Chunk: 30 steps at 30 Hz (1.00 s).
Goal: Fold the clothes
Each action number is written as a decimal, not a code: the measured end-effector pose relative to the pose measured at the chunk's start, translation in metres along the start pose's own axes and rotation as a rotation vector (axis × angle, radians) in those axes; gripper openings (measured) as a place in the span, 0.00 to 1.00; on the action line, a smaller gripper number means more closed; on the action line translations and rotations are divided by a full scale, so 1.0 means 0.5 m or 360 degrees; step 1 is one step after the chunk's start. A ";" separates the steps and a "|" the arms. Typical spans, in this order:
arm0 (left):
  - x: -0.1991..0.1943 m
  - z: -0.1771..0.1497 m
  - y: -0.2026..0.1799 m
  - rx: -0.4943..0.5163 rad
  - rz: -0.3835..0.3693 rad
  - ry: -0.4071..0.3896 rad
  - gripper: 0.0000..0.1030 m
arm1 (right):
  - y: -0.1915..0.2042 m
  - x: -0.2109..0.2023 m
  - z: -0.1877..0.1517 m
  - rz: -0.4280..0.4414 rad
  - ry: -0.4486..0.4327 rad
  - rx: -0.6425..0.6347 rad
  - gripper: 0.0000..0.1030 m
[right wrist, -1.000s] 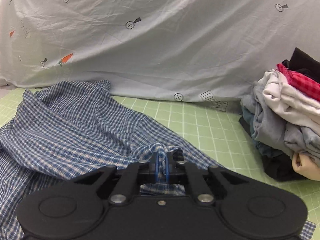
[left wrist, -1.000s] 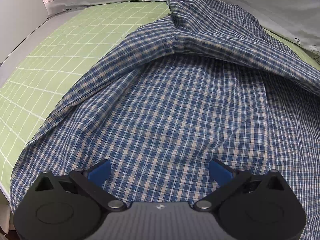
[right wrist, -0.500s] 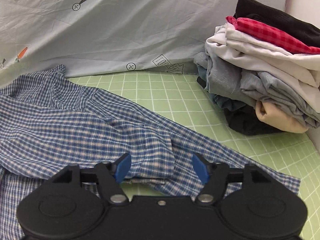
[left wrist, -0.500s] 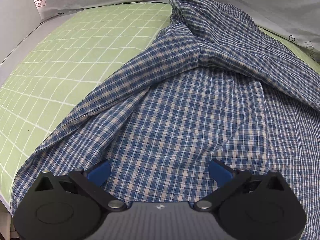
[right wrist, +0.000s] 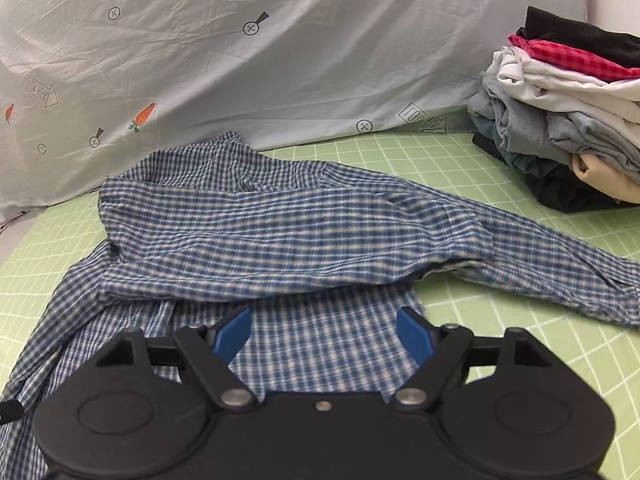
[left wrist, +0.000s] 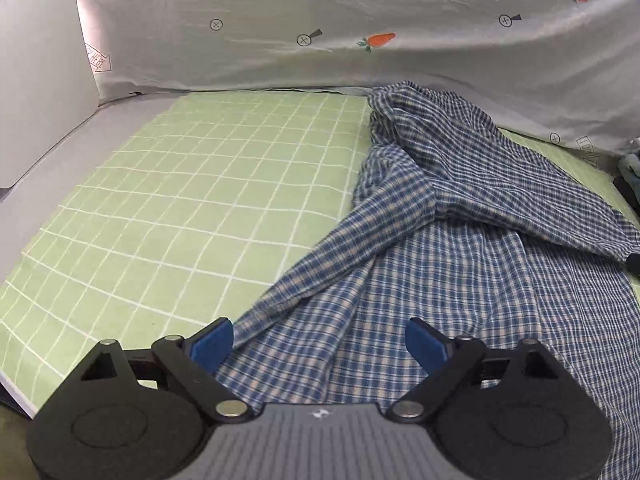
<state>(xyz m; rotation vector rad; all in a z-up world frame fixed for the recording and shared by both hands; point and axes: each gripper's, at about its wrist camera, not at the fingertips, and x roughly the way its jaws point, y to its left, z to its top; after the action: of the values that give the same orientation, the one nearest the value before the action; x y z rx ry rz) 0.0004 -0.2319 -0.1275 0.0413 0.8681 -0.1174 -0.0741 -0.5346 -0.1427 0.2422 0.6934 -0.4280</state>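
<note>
Backdrop sheet [left wrist: 360, 40]: pale grey, printed with carrots and arrows, filled the 12 o'clock band of both views. In the left wrist view it showed far more than a second before, when only a strip was visible.

Green grid mat [left wrist: 180, 208]: covered the table from 9 to 12 o'clock in the left view. More of it lay bare than earlier, when plaid filled most of the frame.

Plaid shirt [right wrist: 280, 232]: blue and white check, spread flat on the mat at centre of the right wrist view, one sleeve stretched toward 3 o'clock and folded across the body. A second earlier a bunch of this cloth was pinched between the right pads; it lay released now. In the left view the shirt [left wrist: 460, 240] occupied 1 to 5 o'clock.

Pile of folded clothes [right wrist: 568, 120]: stacked at 2 o'clock in the right view, well apart from the shirt.

Right gripper [right wrist: 324, 334]: jaws apart and closing slightly, hovering over the shirt hem, pads gripping nothing.

Left gripper [left wrist: 320, 346]: jaws wide apart and closing, over the shirt's edge at 6 o'clock, with cloth beneath but nothing clamped.
</note>
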 end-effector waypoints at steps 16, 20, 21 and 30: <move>0.048 0.011 0.317 0.0072 -0.0088 0.0199 0.78 | 0.470 -0.016 -0.103 0.0407 0.0163 -0.0104 0.66; 0.070 0.027 0.373 0.0114 -0.0105 0.0219 0.78 | 0.576 -0.014 -0.141 0.0477 0.0220 -0.0173 0.68; 0.073 0.029 0.381 0.0125 -0.0107 0.0223 0.78 | 0.599 -0.014 -0.150 0.0506 0.0239 -0.0189 0.62; 0.078 0.025 0.415 0.0259 -0.0160 0.0241 0.78 | 0.670 0.011 -0.186 0.0444 0.0422 -0.0202 0.47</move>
<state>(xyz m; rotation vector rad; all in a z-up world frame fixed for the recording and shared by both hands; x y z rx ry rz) 0.0597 -0.0303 -0.1519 0.1607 1.0107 -0.2820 0.0303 -0.2062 -0.1908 0.2740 0.9289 -0.0845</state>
